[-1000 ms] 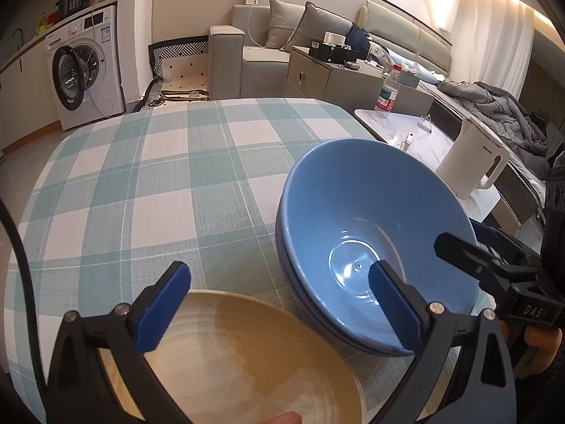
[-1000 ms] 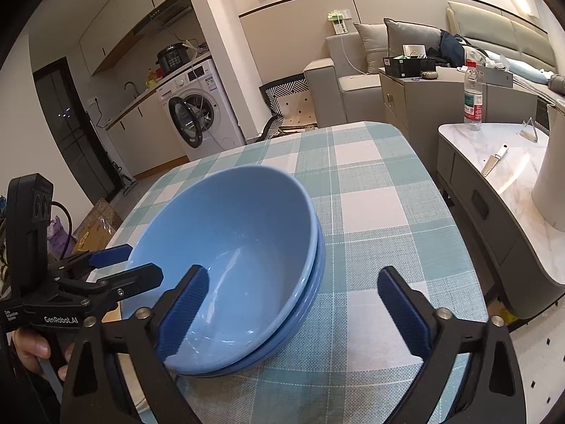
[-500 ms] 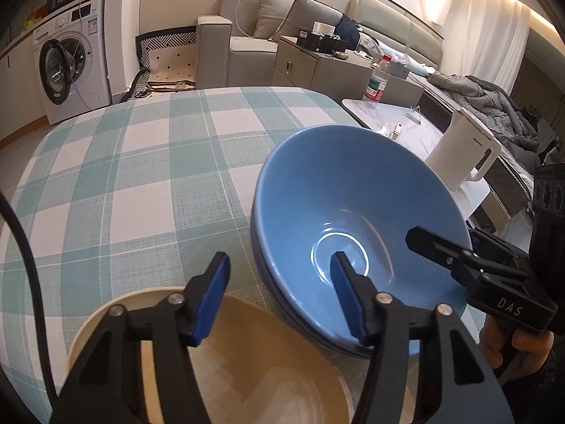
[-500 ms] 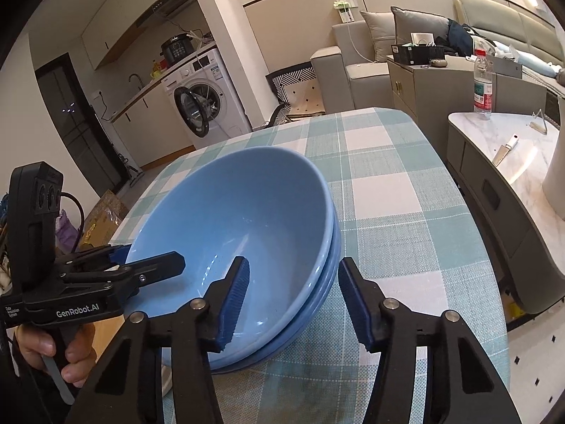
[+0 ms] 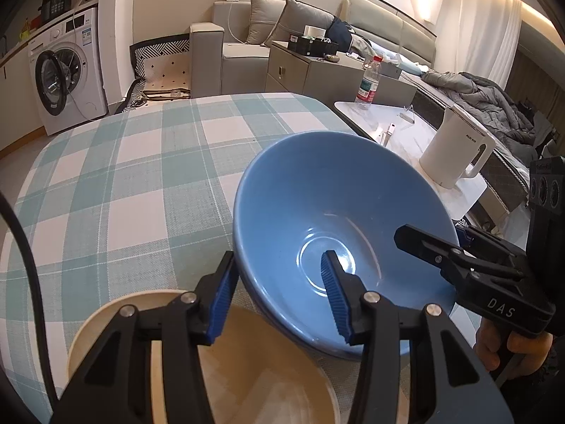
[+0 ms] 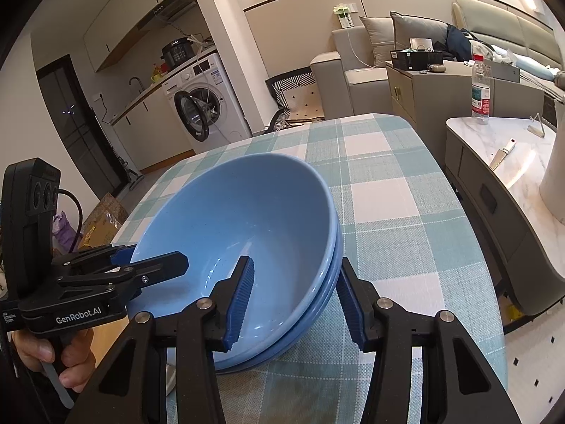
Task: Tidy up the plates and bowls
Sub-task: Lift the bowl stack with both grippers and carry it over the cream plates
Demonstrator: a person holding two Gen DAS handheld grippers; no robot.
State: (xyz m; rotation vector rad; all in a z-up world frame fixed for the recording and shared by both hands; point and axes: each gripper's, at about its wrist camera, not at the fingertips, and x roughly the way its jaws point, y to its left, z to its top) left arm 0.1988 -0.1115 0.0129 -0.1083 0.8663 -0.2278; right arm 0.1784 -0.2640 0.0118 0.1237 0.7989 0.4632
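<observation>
While both tongs are closing on opposite rims of the blue bowls (image 5: 339, 219), left gripper (image 5: 279, 296) and right gripper (image 6: 295, 296) narrowing from wide open, wooden bowl (image 5: 247, 371) partly hiding, pad contact staying unclear.

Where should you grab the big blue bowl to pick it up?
By the rim of the top blue bowl, from two opposite sides: its wall is thin and flares outward. The left gripper and right gripper are closing there, one finger inside, one outside.
</observation>
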